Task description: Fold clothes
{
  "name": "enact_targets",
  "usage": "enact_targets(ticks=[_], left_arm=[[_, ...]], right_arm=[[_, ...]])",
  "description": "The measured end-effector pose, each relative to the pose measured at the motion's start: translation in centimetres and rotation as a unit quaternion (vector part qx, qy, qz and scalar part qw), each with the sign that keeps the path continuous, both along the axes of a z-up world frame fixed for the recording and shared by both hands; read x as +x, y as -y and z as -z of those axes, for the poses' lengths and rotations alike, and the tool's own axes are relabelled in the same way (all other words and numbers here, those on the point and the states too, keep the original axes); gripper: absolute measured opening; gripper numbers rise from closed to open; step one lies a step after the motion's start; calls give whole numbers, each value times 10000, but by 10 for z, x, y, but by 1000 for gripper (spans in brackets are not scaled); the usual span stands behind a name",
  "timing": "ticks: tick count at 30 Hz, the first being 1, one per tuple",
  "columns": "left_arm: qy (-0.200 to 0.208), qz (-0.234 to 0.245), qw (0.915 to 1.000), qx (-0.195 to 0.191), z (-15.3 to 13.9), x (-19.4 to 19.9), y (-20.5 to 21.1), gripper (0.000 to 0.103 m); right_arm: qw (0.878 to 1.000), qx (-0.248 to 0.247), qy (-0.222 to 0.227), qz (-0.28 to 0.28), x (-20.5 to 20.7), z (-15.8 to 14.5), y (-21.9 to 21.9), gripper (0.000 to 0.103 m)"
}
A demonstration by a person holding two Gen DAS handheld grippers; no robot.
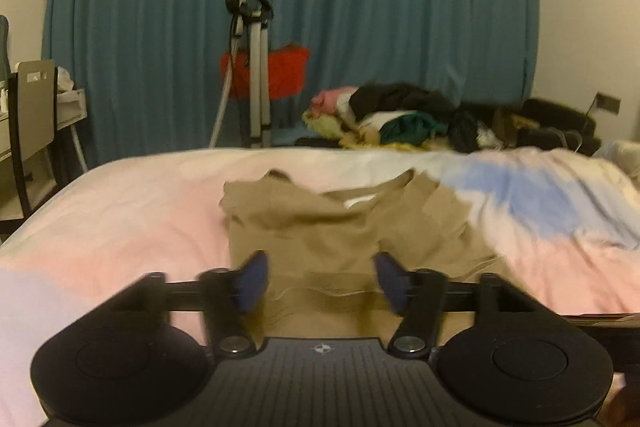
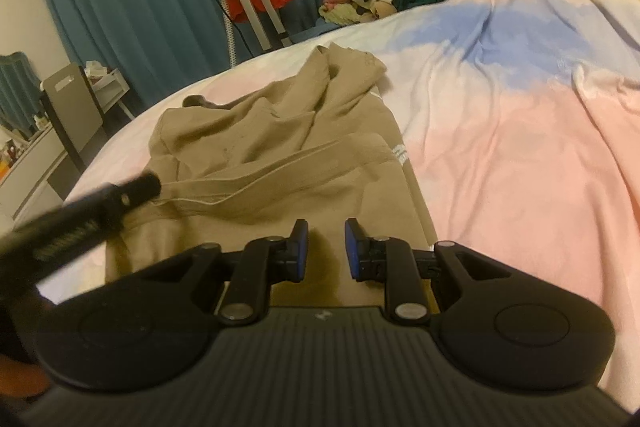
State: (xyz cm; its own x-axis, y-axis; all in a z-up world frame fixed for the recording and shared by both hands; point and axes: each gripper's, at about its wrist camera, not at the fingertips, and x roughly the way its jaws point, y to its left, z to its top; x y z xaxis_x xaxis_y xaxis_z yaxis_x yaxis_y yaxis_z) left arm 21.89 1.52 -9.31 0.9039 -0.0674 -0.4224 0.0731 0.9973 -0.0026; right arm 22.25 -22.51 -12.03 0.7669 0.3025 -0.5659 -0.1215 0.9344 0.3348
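- Tan garment: lies rumpled on the bed, near the bed's near edge and toward its left side; its far part is bunched into folds, with a small white mark showing at its right border.
- Bed cover: pink, white and blue patches; the garment rests on the pink and white area, well apart from the blue patch.
- Left hand-held gripper: jaws stand moderately wide over the near part of the garment; the blue pads are blurred, and no cloth is seen pinched between them. In the right wrist view, part of this tool reaches in from the left, its tip at the garment's left border; contact cannot be confirmed.
- Right hand-held gripper: jaws narrow, with a slim gap between the blue pads; tan cloth lies below the gap, but whether any is caught cannot be told.
- Heap of mixed clothes: piled beyond the bed's far edge, toward the right.
- Metal stand: upright beyond the far edge, with a red item just behind it, both before a teal curtain.
- Desk and chair: beyond the bed's left edge.
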Motion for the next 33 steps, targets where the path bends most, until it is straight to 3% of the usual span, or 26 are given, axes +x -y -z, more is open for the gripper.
enact_targets(ticks=[5, 7, 8, 9, 11, 14, 19, 22, 29, 33], left_arm=[[26, -35, 9999, -144, -16, -24, -1, 72], [35, -66, 9994, -325, -26, -39, -6, 81], [59, -93, 9993, -370, -32, -49, -7, 85], [91, -112, 9991, -389, -38, -58, -9, 90], [153, -95, 9991, -387, -49, -82, -10, 93], [122, -51, 9990, -425, -60, -117, -11, 94], [-430, 36, 9936, -1042, -58, -155, -17, 94], [-948, 23, 9837, -1530, -45, -165, -21, 94], [-1879, -61, 9503, -2481, -3, -156, -30, 90], [-2146, -474, 9245, -3114, 25, -140, -45, 84]], right_arm=[[9997, -14, 239, -7, -17, -21, 5, 25], [9992, -4, 385, 58, -28, -31, 11, 25], [9989, 33, 450, 97, -33, -36, 14, 32], [9985, 90, 523, 153, -39, -41, 17, 55], [9971, 150, 710, 216, -51, -52, 21, 90], [9955, 62, 926, 198, -70, -65, 23, 89], [9948, -261, 978, 74, -97, -73, 22, 89], [9947, -312, 982, 16, -107, -74, 22, 89], [9953, -258, 927, -44, -116, -73, 20, 89], [9956, -259, 898, -62, -115, -70, 18, 89]])
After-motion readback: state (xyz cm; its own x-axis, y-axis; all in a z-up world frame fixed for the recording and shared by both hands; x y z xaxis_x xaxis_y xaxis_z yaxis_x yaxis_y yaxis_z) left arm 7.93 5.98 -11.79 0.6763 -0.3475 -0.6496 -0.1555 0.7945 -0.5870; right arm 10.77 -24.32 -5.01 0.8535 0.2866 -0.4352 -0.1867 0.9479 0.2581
